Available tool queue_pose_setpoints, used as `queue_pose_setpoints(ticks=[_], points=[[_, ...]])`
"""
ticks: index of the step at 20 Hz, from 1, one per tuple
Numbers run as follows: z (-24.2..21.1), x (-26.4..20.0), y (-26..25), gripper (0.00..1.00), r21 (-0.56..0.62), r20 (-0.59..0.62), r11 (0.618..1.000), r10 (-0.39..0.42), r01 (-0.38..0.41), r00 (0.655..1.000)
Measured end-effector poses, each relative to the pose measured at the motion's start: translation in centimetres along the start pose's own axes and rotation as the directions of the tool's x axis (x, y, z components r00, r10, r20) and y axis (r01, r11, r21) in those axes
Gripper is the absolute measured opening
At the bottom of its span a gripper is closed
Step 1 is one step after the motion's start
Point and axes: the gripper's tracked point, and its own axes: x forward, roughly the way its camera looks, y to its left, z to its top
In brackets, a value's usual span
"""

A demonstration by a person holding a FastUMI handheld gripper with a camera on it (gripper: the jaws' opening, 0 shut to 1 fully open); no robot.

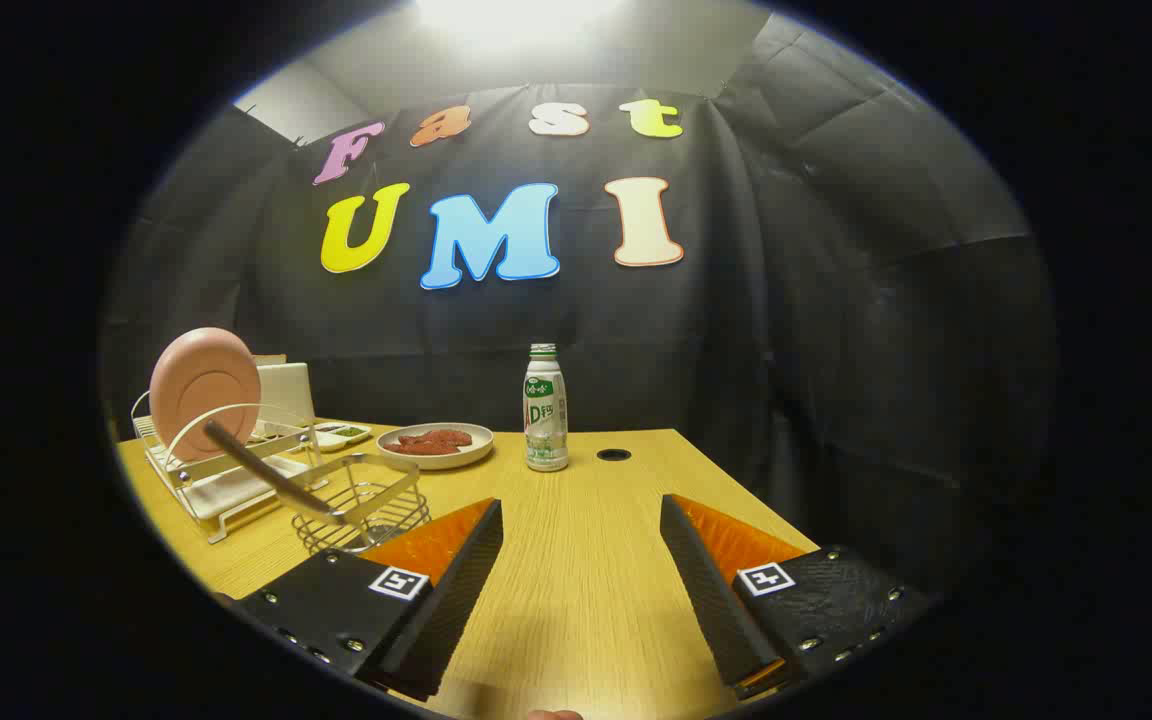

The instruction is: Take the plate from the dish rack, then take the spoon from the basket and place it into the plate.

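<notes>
A pink plate (204,390) stands upright in the white dish rack (226,480) on the wooden table, well to the left of the fingers. A wire basket (364,512) sits just beside the left finger, and a spoon (271,474) leans out of it with its handle pointing up toward the rack. My gripper (581,515) hovers above the table with its fingers wide apart and nothing between them.
A white bottle (545,410) stands ahead of the fingers mid-table. A shallow dish of red food (435,444) and a small tray (341,434) lie behind the basket. A dark round hole (613,455) sits in the tabletop right of the bottle.
</notes>
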Motion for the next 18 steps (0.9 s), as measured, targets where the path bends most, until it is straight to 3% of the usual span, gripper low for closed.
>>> queue_pose_setpoints(ticks=[3,5,10,14,18], points=[[2.5,2.2,-0.6,0.97,0.009,0.033,1.0,-0.027,0.027,0.999],[4.7,2.0,-1.8,0.97,0.006,0.04,0.996,-0.091,0.091,0.995],[11.7,-3.9,-2.7,0.96,-0.042,0.099,0.976,-0.207,0.211,0.973],[15.1,-9.2,0.5,0.96,-0.024,0.095,0.97,-0.24,0.244,0.966],[17.5,-12.7,6.5,0.96,-0.009,0.067,0.977,-0.212,0.214,0.975]])
